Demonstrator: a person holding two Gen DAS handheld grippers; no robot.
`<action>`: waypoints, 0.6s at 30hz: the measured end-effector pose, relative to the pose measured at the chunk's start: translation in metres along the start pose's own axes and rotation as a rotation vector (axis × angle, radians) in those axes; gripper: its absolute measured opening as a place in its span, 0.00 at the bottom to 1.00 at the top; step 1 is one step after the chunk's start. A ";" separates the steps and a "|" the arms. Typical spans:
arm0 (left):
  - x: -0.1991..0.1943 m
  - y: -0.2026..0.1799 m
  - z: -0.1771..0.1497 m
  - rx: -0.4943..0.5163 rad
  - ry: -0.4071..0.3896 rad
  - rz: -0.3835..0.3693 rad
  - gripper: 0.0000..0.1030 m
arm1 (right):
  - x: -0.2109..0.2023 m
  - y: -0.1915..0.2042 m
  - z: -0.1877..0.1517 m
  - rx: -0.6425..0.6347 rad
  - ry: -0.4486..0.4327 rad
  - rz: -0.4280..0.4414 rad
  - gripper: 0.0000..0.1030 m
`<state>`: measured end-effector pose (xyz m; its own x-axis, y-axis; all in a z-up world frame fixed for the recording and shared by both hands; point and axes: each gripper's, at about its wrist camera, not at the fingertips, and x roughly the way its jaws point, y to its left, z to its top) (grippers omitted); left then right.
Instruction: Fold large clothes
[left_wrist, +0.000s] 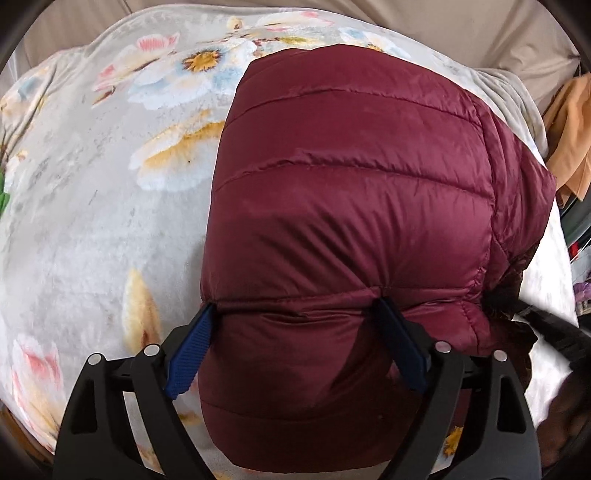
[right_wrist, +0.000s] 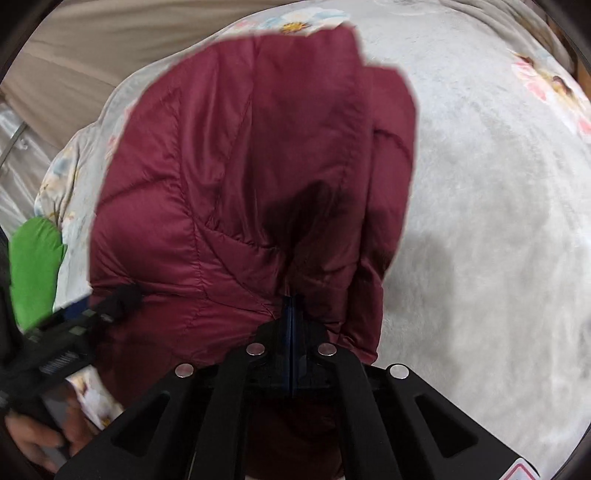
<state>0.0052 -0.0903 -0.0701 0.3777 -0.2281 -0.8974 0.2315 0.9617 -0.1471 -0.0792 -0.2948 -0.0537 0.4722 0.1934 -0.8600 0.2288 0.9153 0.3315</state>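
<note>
A maroon quilted puffer jacket (left_wrist: 351, 206) lies folded on a floral blanket (left_wrist: 92, 221). My left gripper (left_wrist: 295, 306) is open; its blue pads (left_wrist: 184, 354) stand wide apart on either side of the jacket's near padded edge, which bulges between them. In the right wrist view the same jacket (right_wrist: 236, 177) fills the middle. My right gripper (right_wrist: 291, 306) is shut on a fold of the jacket's near edge, with its blue pads pressed together. The left gripper also shows in the right wrist view (right_wrist: 110, 299), against the jacket's left side.
The grey-white blanket with flowers (right_wrist: 480, 221) covers the bed. A green cloth (right_wrist: 33, 266) lies at the left edge. Beige fabric (left_wrist: 517, 33) lies beyond the bed, orange cloth (left_wrist: 569, 140) at the right. A hand (right_wrist: 33, 439) holds the left gripper's handle.
</note>
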 end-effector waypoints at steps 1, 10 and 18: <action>0.000 0.001 0.000 -0.002 0.002 -0.006 0.83 | -0.014 0.001 0.006 0.009 -0.046 0.018 0.01; -0.005 0.002 0.002 0.010 0.002 -0.016 0.79 | -0.009 -0.014 0.087 0.055 -0.123 0.003 0.19; -0.077 -0.010 0.078 0.005 -0.210 -0.139 0.70 | -0.027 0.001 0.101 0.097 -0.209 0.148 0.04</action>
<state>0.0438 -0.0946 0.0326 0.5196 -0.3855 -0.7625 0.2986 0.9181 -0.2606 -0.0059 -0.3351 0.0087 0.6694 0.2365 -0.7042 0.2195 0.8426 0.4917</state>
